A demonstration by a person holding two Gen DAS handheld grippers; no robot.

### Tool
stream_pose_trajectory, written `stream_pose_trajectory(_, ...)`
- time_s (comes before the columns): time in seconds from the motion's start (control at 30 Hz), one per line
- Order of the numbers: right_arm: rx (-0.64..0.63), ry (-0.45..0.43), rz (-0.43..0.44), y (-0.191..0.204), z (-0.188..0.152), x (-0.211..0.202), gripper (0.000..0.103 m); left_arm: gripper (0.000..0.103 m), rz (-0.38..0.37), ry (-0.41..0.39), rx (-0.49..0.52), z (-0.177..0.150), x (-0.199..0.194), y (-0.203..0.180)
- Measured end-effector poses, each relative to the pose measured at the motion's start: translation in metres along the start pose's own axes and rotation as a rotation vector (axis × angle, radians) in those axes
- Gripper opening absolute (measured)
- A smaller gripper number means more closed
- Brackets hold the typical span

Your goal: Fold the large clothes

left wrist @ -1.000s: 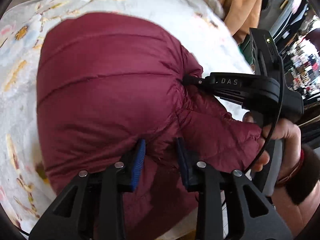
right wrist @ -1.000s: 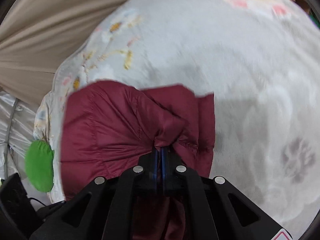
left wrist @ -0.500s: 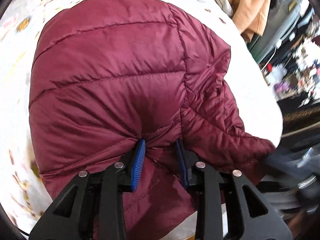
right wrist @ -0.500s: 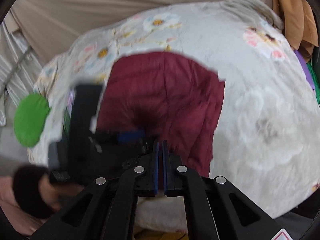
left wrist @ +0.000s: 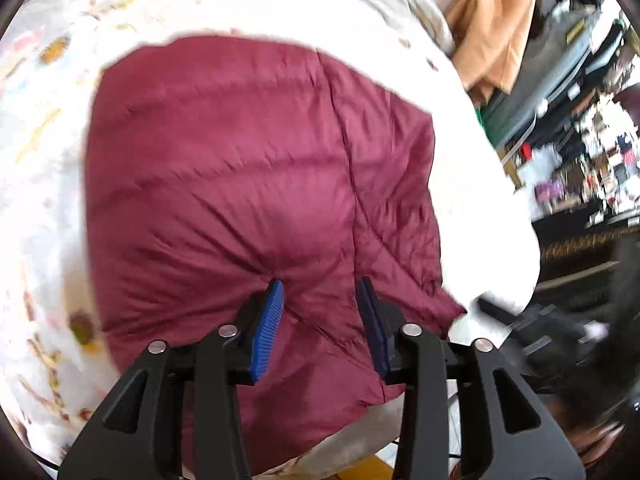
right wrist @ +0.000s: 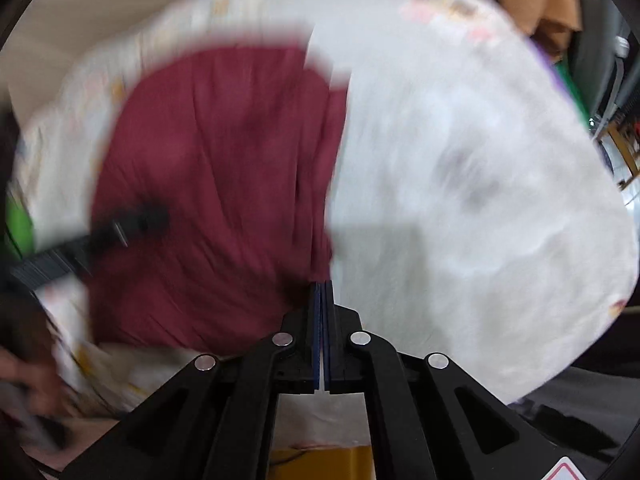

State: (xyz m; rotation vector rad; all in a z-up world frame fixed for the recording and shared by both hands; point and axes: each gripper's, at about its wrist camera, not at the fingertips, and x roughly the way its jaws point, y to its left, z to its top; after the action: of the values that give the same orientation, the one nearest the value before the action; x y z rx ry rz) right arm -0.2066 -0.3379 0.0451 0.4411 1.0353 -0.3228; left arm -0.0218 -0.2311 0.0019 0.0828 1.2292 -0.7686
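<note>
A maroon quilted jacket lies folded on a white flowered bed cover. My left gripper hangs over its near edge. Its jaws are opening, and the fabric lies between and under the blue pads, creased towards the left one. In the right wrist view the jacket is blurred and sits left of my right gripper. That gripper's jaws are starting to open but show only a thin slit with nothing in it, above the jacket's right edge. The left gripper shows there as a dark blur.
The bed cover spreads wide to the right of the jacket. An orange garment hangs at the far right corner, beside cluttered shelves. A green patch sits at the left edge. The bed's near edge is just below both grippers.
My right gripper let go of the jacket's corner, lifted and drew back to the right. My left gripper's pads spread wider and the pinched fabric flattened. The jacket now lies squarer.
</note>
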Motion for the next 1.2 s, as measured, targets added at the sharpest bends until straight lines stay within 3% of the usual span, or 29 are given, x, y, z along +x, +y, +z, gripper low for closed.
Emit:
stream_pose_trajectory(0.1, -0.069, -0.121, 0.052, 0.027, 0.046, -0.026, 0.007, 0.045, 0.072, -0.056, -0.005, 0.007, -0.016, 0.005)
stream_pose_trajectory(0.17, -0.108, -0.15, 0.088, 0.044, 0.069, -0.017, 0.006, 0.051, 0.125, -0.067, -0.035, 0.013, -0.019, 0.012)
stream_pose_trajectory(0.27, -0.129, -0.115, 0.091, 0.052, 0.099, 0.032, 0.001, 0.053, 0.181, -0.071, -0.062, 0.018, -0.015, 0.017)
stream_pose_trajectory(0.4, -0.043, -0.01, 0.042, 0.029, 0.117, 0.11, 0.0, 0.054, 0.238, -0.062, -0.061, 0.024, -0.001, 0.02)
stream_pose_trajectory(0.5, 0.041, 0.068, 0.081, 0.013, 0.105, 0.149, 0.0, 0.054, 0.254, -0.062, -0.038, 0.022, 0.004, 0.02)
stream_pose_trajectory(0.7, 0.046, 0.085, 0.074, 0.009, 0.099, 0.172, 0.0, 0.062, 0.313, -0.051, 0.011, 0.023, 0.02, 0.009)
stream_pose_trajectory(0.8, 0.048, 0.035, 0.043, 0.012, 0.105, 0.139, 0.0, 0.063, 0.334, -0.037, 0.01, 0.023, 0.018, 0.007)
stream_pose_trajectory(0.93, -0.062, -0.083, 0.071, 0.025, 0.084, 0.052, 0.0, 0.063, 0.335, -0.04, -0.005, 0.019, 0.001, 0.008)
stream_pose_trajectory(1.07, -0.105, -0.013, 0.105, 0.036, 0.029, 0.023, 0.001, 0.063, 0.358, -0.05, -0.006, 0.009, -0.016, 0.006)
stream_pose_trajectory(1.2, -0.091, 0.093, 0.049, 0.033, -0.02, 0.048, 0.0, 0.063, 0.36, -0.034, 0.0, -0.005, -0.024, 0.006)
